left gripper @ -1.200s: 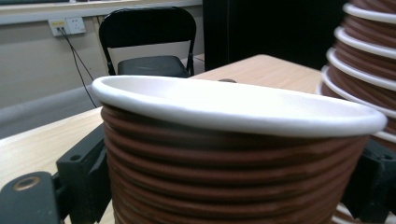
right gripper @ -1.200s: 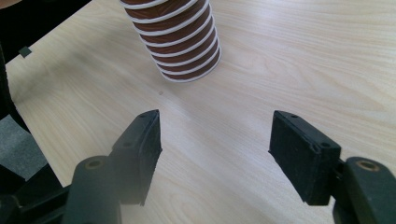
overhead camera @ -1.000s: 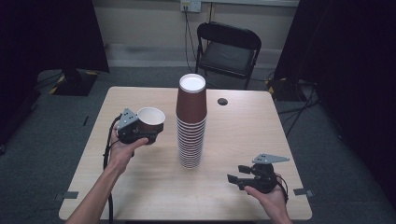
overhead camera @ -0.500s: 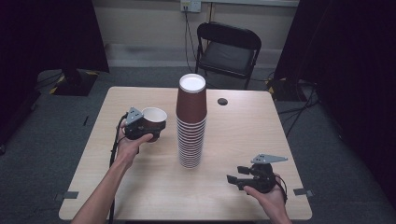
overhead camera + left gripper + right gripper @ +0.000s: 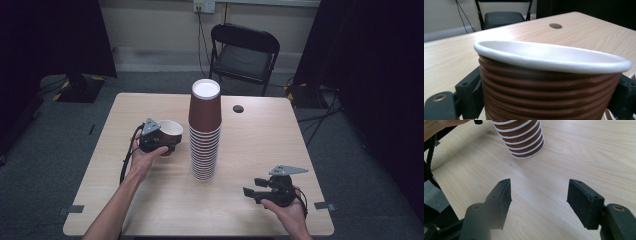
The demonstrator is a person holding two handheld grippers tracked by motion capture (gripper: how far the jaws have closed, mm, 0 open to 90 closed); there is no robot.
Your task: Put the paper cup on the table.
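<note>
A tall stack of upside-down brown paper cups [image 5: 205,131] stands at the table's middle; its lower rims [image 5: 524,142] show in the right gripper view. My left gripper [image 5: 169,142] is shut on a single brown ribbed cup [image 5: 170,130], held upright with its white inside facing up, just left of the stack. In the left gripper view that cup [image 5: 549,75] sits between the two jaws of the left gripper [image 5: 546,102]. My right gripper [image 5: 251,192] rests low near the table's front right, open, with bare wood between the jaws of this right gripper [image 5: 539,200].
The wooden table [image 5: 280,140] has a small dark round grommet [image 5: 238,108] behind the stack. A black folding chair [image 5: 242,50] stands beyond the far edge. Grey carpet surrounds the table, and dark curtains hang at both sides.
My left gripper has carried the cup a little to the right, closer to the stack, and slightly toward the front. The right gripper has stayed where it was.
</note>
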